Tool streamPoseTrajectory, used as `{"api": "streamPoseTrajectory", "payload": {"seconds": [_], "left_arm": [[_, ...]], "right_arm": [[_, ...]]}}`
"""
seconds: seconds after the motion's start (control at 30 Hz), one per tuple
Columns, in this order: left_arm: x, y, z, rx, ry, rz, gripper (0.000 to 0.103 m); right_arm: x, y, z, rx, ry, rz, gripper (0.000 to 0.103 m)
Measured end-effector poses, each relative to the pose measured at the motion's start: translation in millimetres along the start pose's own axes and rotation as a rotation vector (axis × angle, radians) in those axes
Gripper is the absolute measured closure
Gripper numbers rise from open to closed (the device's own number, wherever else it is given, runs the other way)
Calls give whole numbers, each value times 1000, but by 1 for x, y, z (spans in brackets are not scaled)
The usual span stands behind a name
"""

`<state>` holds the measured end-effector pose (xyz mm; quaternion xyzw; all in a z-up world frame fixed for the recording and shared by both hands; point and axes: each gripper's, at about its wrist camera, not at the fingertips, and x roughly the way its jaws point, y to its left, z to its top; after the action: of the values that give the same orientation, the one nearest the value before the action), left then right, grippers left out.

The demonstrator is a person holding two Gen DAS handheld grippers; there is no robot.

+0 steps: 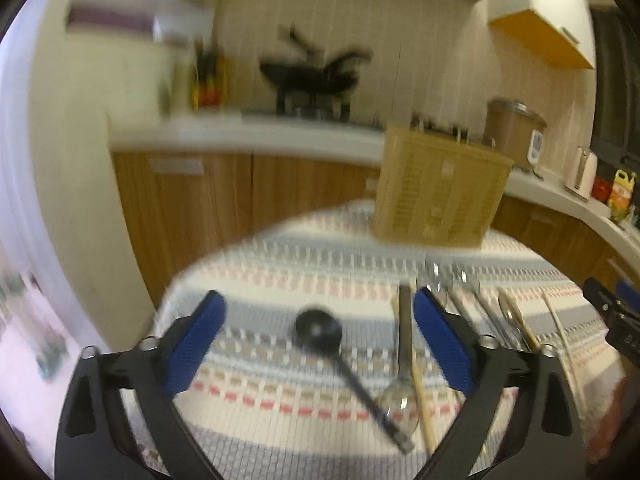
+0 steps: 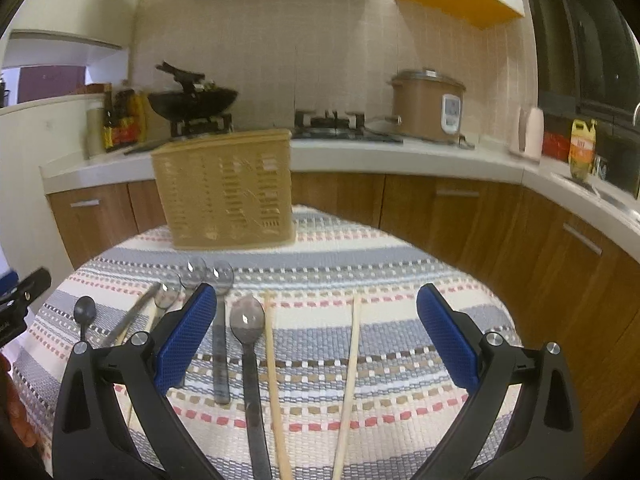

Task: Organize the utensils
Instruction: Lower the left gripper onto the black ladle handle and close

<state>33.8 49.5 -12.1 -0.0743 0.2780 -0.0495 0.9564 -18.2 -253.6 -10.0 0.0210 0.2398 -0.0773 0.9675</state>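
Both the left gripper [image 1: 318, 312] and right gripper [image 2: 316, 308] gape wide, empty, above utensils crowded before the basket [image 2: 224, 188] — risk: pads pinching two adjacent chopsticks [image 2: 274, 380] together.

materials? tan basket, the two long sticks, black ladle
Basket: looks like moulded plastic, matte tan, with regular slotted walls. Chopsticks: pale wood or bamboo, unvarnished look, thin straight sticks. Black ladle: probably plastic or nylon, dull black with no glint, though blur leaves it open.
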Motion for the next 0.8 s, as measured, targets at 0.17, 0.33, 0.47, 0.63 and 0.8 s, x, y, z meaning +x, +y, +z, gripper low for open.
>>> {"api": "streamPoseTrajectory", "payload": {"seconds": [0.17, 0.33, 0.47, 0.63, 0.8], "left_arm": [[35, 40, 10, -159, 289, -170, 23], [64, 52, 7, -254, 441, -300, 27], [83, 40, 9, -232, 512, -251, 30], [97, 29, 15, -199, 554, -179, 38], [110, 5, 19, -97, 552, -79, 40]], "right_arm": [[15, 3, 17, -18, 121, 74, 11], [47, 17, 35, -67, 295, 167, 23], [78, 21, 39, -68, 425, 227, 32], [106, 17, 42, -31, 549, 286, 42], [119, 25, 42, -46, 629, 333, 45]]}}
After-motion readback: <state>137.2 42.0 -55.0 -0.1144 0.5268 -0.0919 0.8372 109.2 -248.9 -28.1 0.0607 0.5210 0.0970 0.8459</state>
